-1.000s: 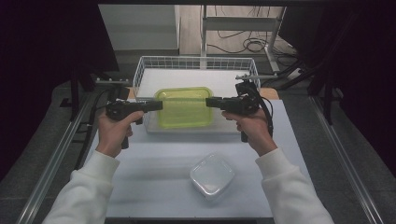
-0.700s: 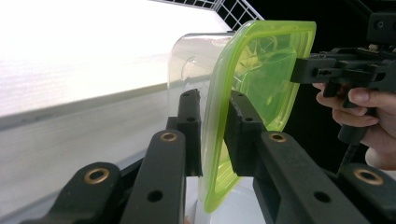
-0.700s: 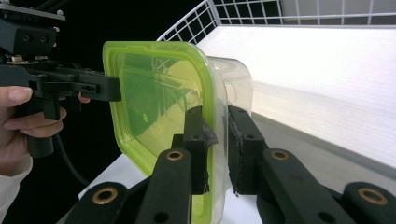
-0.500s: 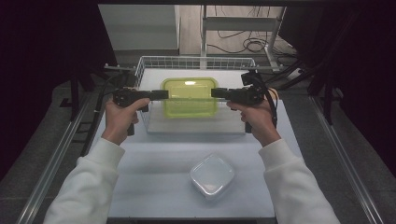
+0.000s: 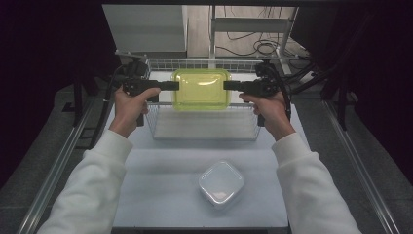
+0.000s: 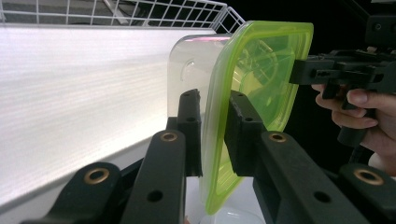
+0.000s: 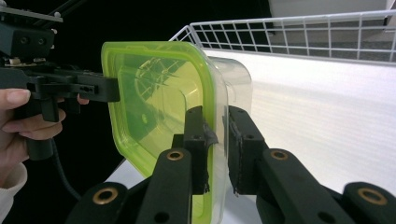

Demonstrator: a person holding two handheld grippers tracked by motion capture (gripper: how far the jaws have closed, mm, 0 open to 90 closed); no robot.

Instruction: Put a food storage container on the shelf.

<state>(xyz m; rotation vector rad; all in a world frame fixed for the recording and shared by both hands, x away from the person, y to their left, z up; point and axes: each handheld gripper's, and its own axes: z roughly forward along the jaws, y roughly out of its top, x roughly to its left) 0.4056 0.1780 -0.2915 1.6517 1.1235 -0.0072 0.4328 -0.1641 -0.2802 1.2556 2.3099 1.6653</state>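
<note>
Two tongs hold one green-lidded box between them. The left tongs [image 5: 176, 86] pinch the lid's left edge, jaws narrow, one above and one below the rim; the right tongs [image 5: 226, 86] pinch the opposite edge the same way. The box [image 5: 201, 89] hangs level in the air over the far part of a white wire basket [image 5: 155, 119], clear of its floor, with a hand on each tongs' handle: the left hand [image 5: 127, 108] and the right hand [image 5: 271, 108].

Counted in the high view: two tongs, two hands in white sleeves, one green box, one wire basket, and one clear square tub [image 5: 221, 183] that sits on the table [image 5: 160, 185] near the person, well apart from the basket.

The left gripper view gives what the high view cannot: the lid [image 6: 252, 79] seen edge-on between the jaws, the pads pressed on its green rim, and the clear body [image 6: 191, 65] of the box under the lid. It also shows the right tongs [image 6: 299, 74] biting the far edge.

The right gripper view shows the same grip mirrored, lid [image 7: 154, 93] clamped at the rim, clear body [image 7: 233, 84] to the right, and the left tongs [image 7: 114, 88] on the far edge, with the basket's wire wall [image 7: 299, 32] behind
</note>
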